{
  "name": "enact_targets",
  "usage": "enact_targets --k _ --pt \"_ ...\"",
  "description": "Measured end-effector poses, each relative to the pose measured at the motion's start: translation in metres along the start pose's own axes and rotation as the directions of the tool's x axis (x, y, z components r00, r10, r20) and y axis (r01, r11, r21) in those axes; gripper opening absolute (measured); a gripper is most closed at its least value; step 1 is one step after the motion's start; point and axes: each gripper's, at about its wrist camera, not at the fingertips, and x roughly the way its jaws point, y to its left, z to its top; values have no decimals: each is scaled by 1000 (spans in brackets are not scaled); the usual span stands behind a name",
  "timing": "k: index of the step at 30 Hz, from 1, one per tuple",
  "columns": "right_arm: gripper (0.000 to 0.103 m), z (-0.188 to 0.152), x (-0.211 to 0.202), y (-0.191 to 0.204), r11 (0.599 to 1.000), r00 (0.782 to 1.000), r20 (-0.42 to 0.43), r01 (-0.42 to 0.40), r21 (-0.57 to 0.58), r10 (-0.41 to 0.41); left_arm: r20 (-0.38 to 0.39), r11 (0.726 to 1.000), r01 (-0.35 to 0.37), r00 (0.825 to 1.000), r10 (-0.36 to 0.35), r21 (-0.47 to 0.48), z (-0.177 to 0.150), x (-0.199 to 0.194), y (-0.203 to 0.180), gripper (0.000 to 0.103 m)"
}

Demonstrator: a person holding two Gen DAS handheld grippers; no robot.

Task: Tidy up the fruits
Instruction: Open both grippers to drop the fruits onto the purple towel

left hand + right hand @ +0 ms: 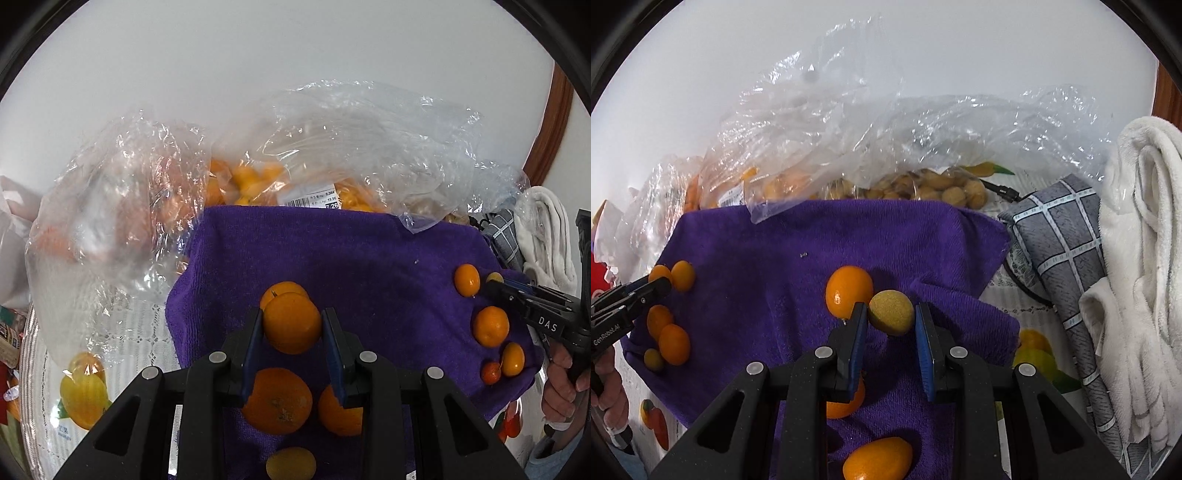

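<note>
An orange (pixel 291 323) is pinched across its firm middle by the left claw (pixel 291 328); a small, light, roll-prone yellowish fruit (pixel 891 312) sits between the right claw's (pixel 891 325) spread tips.

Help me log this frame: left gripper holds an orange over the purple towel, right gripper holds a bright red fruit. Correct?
Not quite. In the right wrist view, the fruit between the right gripper fingers is dull yellow-brown, not red. The left gripper does hold an orange over the purple towel.
</note>
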Motion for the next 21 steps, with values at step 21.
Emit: enact_targets --k 21 --pt "26 -1 8 6 1000 1000 -27 7 -26 -8 -44 999 -22 999 23 26 -1 10 -7 30"
